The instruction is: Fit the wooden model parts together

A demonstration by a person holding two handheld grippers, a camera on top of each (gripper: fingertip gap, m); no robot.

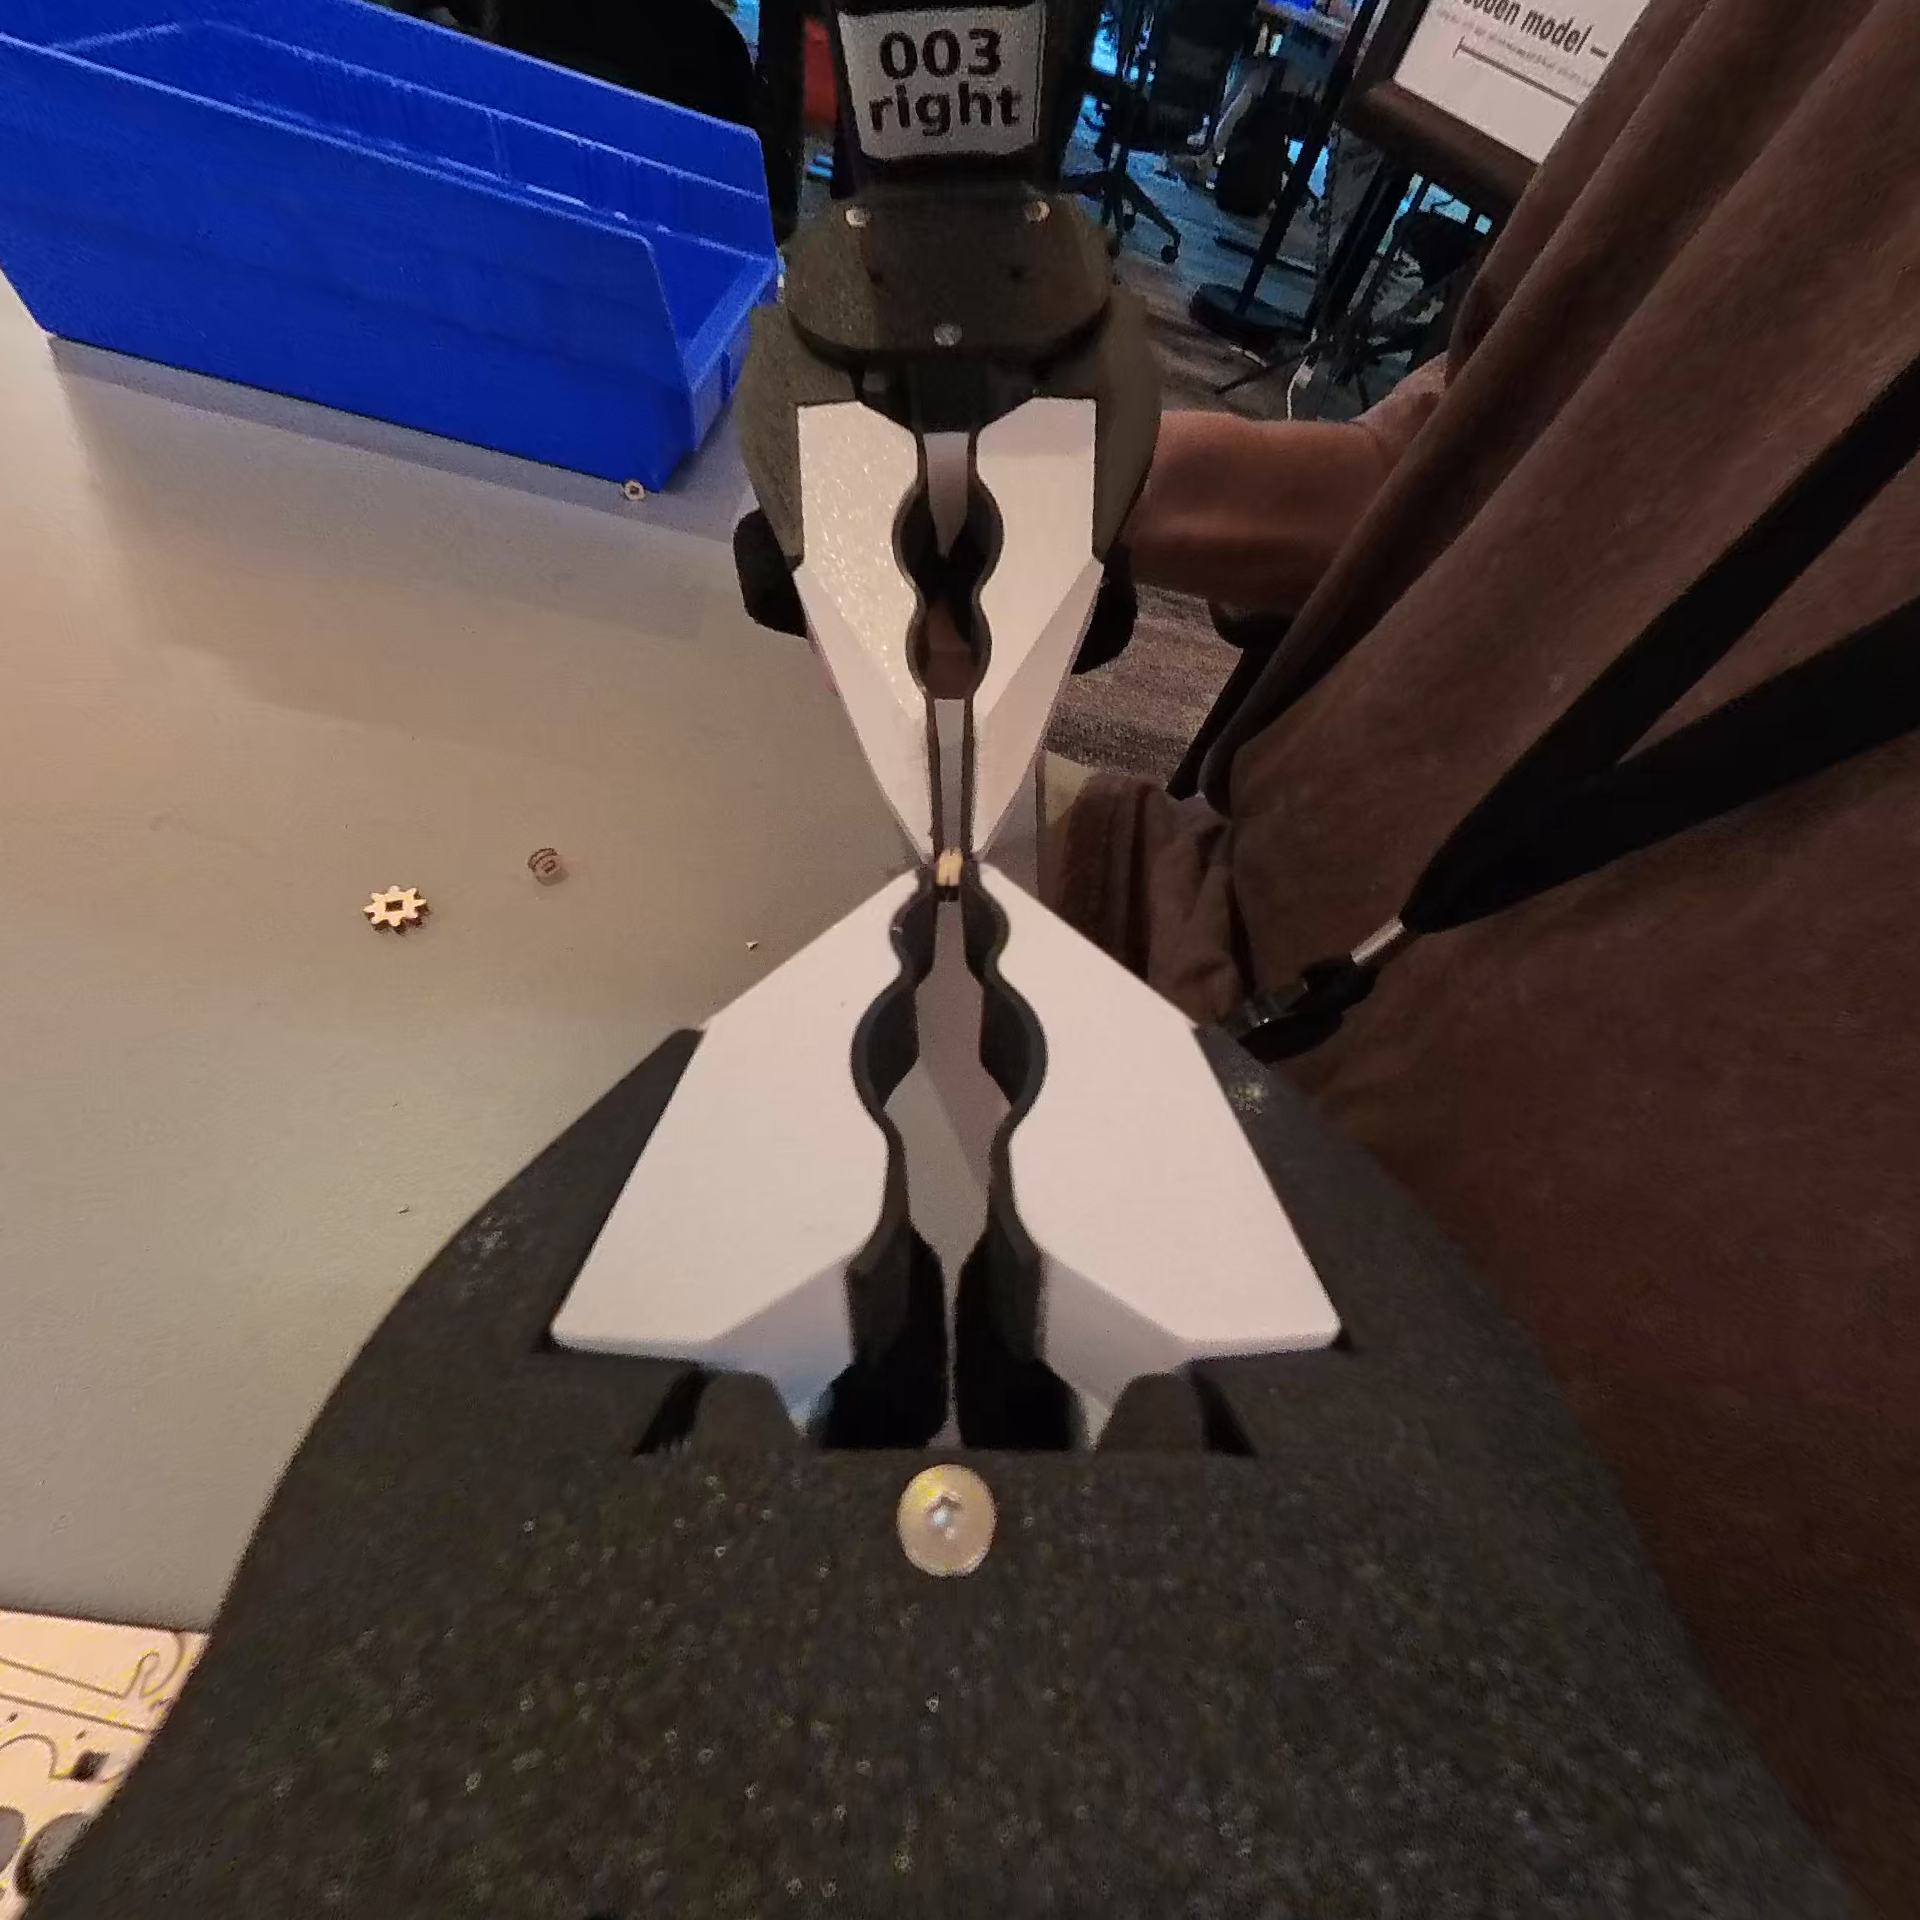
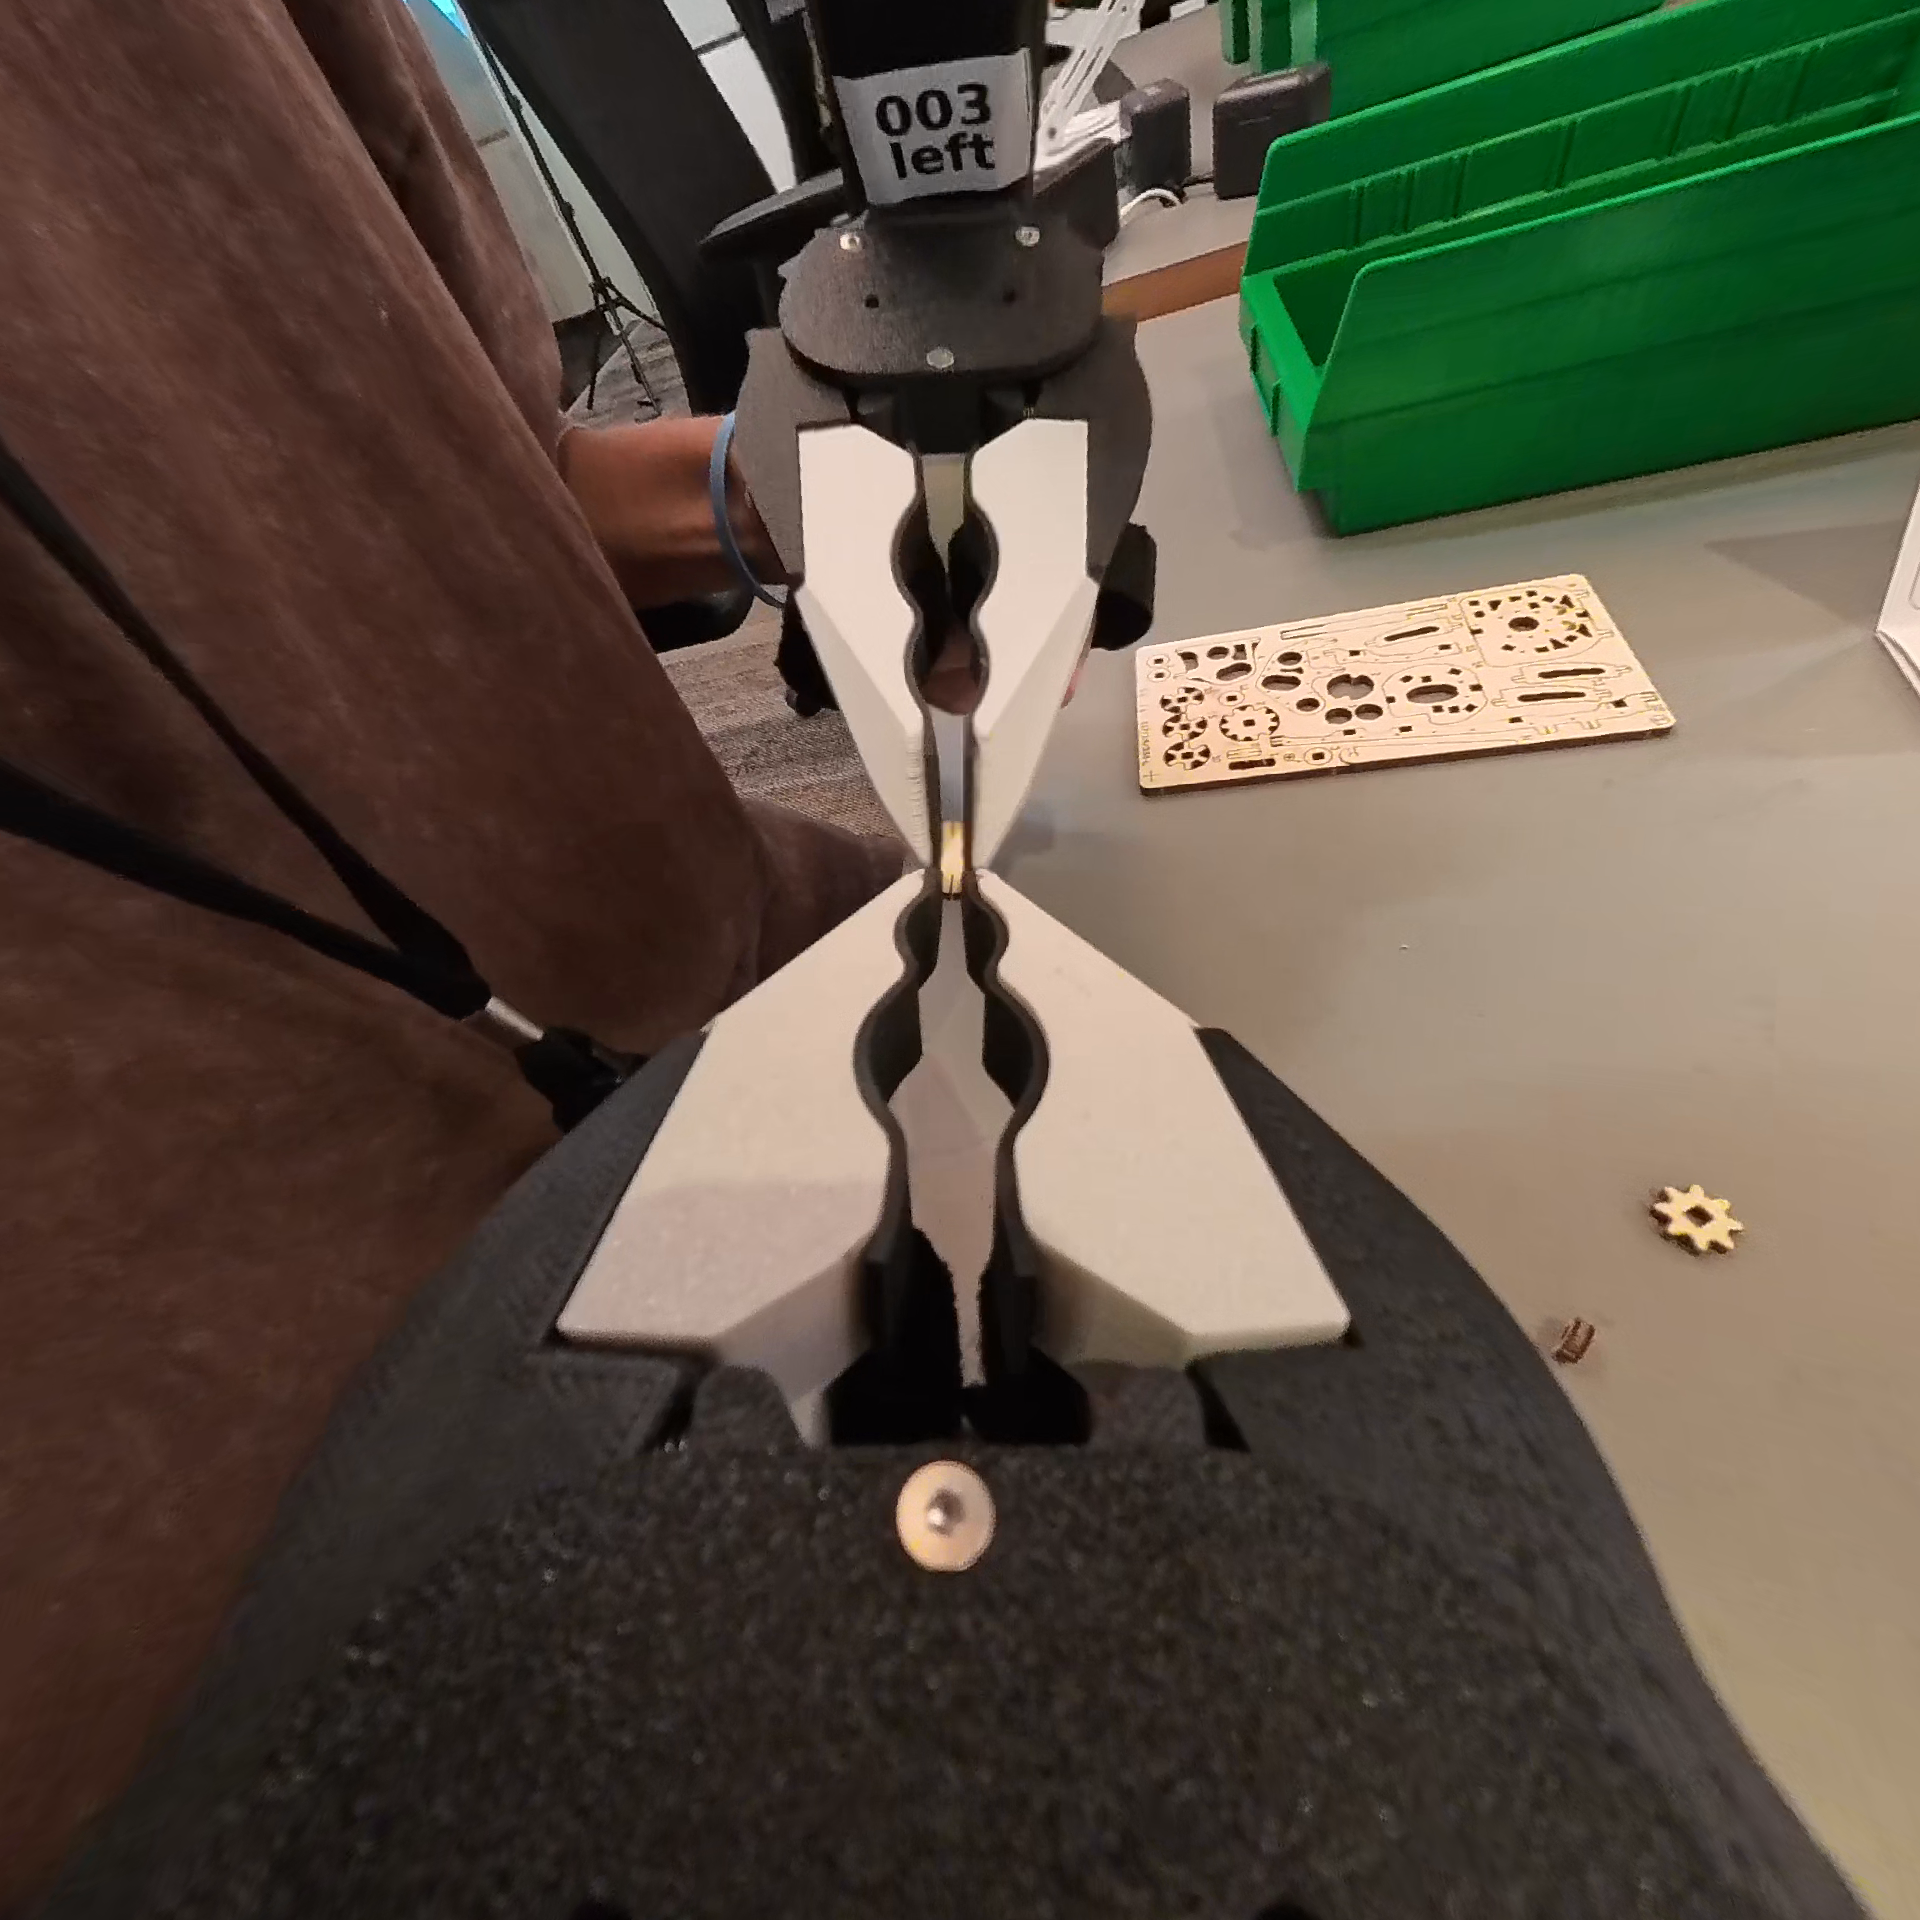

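Observation:
My two grippers meet tip to tip above the grey table. In the left wrist view my left gripper (image 1: 948, 885) is shut, and the right gripper (image 1: 948, 844) faces it, also shut. A tiny pale wooden part (image 1: 948, 867) is pinched where the tips meet. In the right wrist view my right gripper (image 2: 951, 889) and the left gripper (image 2: 952, 837) hold the same small wooden part (image 2: 952, 862). I cannot tell whether it is one piece or two joined. A wooden gear (image 1: 396, 910) (image 2: 1696, 1224) lies loose on the table.
A small dark ring piece (image 1: 548, 864) (image 2: 1574, 1337) lies near the gear. A laser-cut wooden parts sheet (image 2: 1403, 681) lies flat, and it also shows at the left view's lower corner (image 1: 73, 1704). A blue bin (image 1: 395, 260) and green bins (image 2: 1610, 312) stand at the back. A person in a brown garment (image 1: 1558, 935) stands close. The grippers are tip to tip, or close to it. Both grippers' tips are roughly 15 cm from the wooden gear (image 1: 396, 910). Look for it in the right wrist view (image 2: 1688, 1214) too.

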